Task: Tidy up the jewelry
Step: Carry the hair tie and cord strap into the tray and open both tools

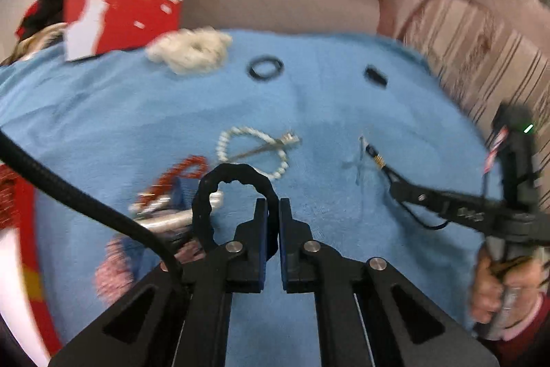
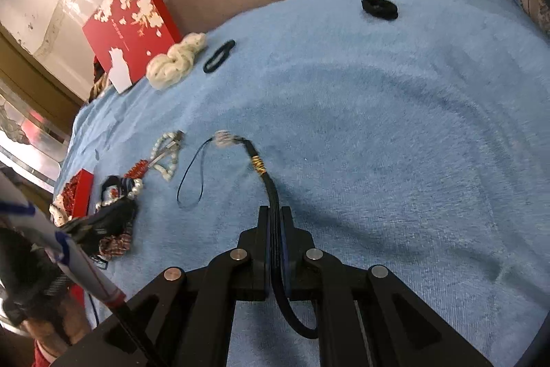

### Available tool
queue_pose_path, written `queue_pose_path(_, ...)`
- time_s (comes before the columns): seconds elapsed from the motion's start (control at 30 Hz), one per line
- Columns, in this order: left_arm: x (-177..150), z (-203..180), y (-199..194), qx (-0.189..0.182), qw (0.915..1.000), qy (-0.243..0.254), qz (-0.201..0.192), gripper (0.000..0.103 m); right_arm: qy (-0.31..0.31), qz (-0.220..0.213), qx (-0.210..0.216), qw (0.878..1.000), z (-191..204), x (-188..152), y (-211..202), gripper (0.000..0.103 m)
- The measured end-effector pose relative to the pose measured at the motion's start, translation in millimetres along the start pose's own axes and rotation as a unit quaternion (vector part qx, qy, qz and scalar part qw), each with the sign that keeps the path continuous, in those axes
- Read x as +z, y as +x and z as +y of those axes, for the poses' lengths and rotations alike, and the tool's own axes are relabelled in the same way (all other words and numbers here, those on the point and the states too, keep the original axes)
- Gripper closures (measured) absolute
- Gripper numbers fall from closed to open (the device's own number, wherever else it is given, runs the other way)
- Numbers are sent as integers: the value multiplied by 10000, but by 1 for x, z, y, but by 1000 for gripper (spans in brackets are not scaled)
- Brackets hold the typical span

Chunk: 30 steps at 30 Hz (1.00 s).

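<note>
Left gripper (image 1: 273, 208): jaws closed on a black scrunchie (image 1: 237, 176), its loop standing up past the tips. Right gripper (image 2: 275, 215): clamped on a black cord bracelet (image 2: 273, 195) with a gold coil, its end trailing on the blue towel (image 2: 395, 133). Beyond: pearl bracelet (image 1: 254, 135), red beads (image 1: 178, 172). Farther: black hair tie (image 1: 266, 68), white scrunchie (image 1: 192, 50). Farthest: red box (image 2: 129, 26), white blossom print, lettering too small to read.

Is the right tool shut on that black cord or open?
Shut on it: the right tool has both pads pressed against the black cord, which runs out between them.
</note>
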<state>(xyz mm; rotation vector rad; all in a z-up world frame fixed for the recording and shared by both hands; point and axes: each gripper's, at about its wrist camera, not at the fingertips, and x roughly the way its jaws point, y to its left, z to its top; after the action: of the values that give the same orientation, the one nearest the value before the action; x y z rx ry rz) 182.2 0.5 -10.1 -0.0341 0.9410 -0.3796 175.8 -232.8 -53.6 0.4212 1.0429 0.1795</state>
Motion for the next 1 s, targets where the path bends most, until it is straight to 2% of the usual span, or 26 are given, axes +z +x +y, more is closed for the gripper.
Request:
queue_pose_path(0.2, -2, 42, -85, 410, 9964, -438, -595, 98, -114, -48, 414, 9991, 26, -20, -16, 98)
queue_pose_path(0.37, -22, 102, -126, 842, 9896, -974, -640, 98, -605, -13, 555, 9966, 80, -38, -26, 98)
queue_pose_path(0.43, -31, 133, -133, 980, 9849, -1320, -548, 98, -745, 90, 755, 9943, 111, -42, -24, 98)
queue_pose_path(0.53, -46, 177, -142, 1331, 9736, -1775, -538, 98, -892, 284, 1082, 9897, 156, -44, -14, 98)
queue_pose_path(0.73, -63, 232, -155, 2038, 9536, -2147, -542, 97, -1408, 786, 1602, 9738, 266, -54, 23, 97)
queue_pose_path(0.9, -72, 267, -161, 2544, 9341, -2453, -512, 97, -1689, 1209, 1579, 9654, 333, -69, 75, 97)
queue_pose_path(1.0, -77, 289, -164, 2739, 9232, -2654, -483, 97, -1737, 1459, 1506, 9622, 355, -78, 107, 97)
